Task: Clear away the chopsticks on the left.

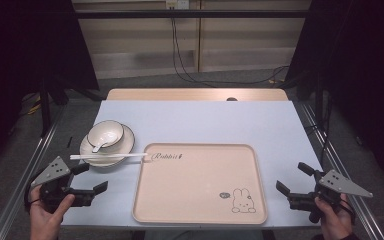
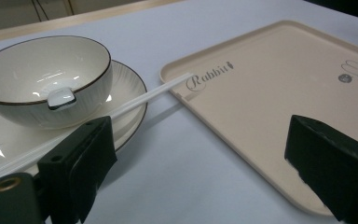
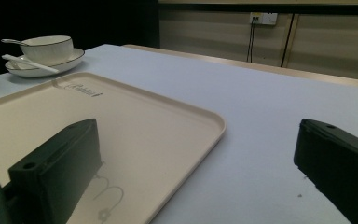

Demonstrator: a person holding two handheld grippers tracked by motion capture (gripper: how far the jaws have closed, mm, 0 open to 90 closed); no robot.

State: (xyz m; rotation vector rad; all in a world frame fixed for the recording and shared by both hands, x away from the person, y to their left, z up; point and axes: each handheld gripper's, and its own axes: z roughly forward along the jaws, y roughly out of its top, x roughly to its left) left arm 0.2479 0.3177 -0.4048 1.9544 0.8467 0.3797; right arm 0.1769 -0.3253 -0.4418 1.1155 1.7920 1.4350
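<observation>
A white bowl [image 1: 105,134] with a dark rim sits on a white plate [image 1: 125,144] at the table's left; a white spoon [image 1: 99,146] lies in the bowl [image 2: 42,79]. White chopsticks [image 1: 108,156] rest across the plate's front, their tips on the rim of a beige rabbit-print tray [image 1: 200,182]. My left gripper [image 1: 90,178] is open near the front left edge, just short of the plate [image 2: 126,88] and chopsticks [image 2: 149,95]. My right gripper [image 1: 293,178] is open at the front right, beside the tray [image 3: 135,126], nothing between its jaws.
A pale blue mat [image 1: 205,120] covers the table, with a wooden strip [image 1: 195,94] at the far edge. Metal rails [image 1: 30,160] run along both sides. Cables [image 1: 190,75] trail over the floor beyond the table.
</observation>
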